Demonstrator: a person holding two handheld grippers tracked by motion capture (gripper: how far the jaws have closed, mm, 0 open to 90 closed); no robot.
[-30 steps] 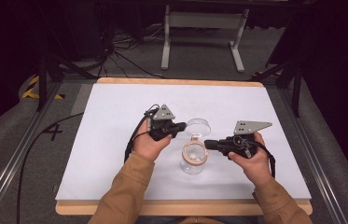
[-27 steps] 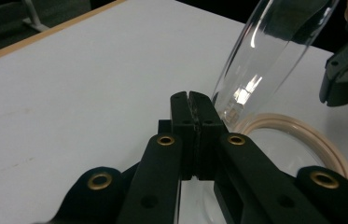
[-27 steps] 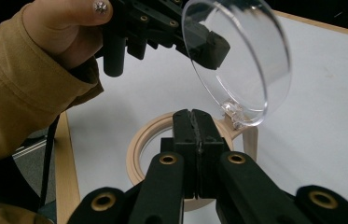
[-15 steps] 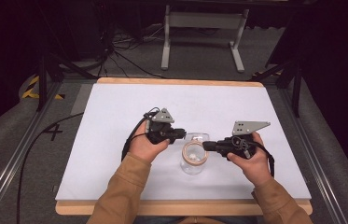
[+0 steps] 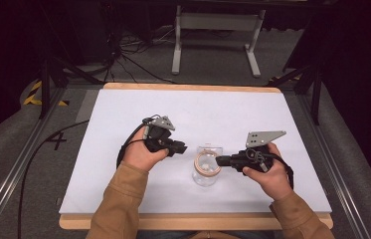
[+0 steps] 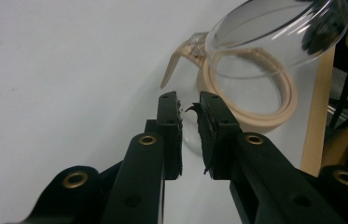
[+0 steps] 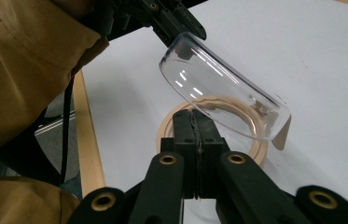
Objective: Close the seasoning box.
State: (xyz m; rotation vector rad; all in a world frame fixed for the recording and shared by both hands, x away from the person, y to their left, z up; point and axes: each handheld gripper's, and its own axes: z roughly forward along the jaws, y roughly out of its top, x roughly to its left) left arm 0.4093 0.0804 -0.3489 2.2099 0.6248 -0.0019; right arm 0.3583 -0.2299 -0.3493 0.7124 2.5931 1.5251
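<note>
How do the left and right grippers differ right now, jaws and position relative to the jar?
The left gripper has a narrow gap between its jaws and grips nothing; the right gripper has its jaws pressed together at the rim of the jar. The left stops just short of the jar; the right reaches its mouth. Both point inward at the jar.

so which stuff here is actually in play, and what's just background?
In play:
- glass jar with tan seal ring
- its clear lid, tipped open
- right gripper, shut at the jar rim
- left gripper, slightly open beside the jar

Background:
- white table
- metal stand
- floor cables
</note>
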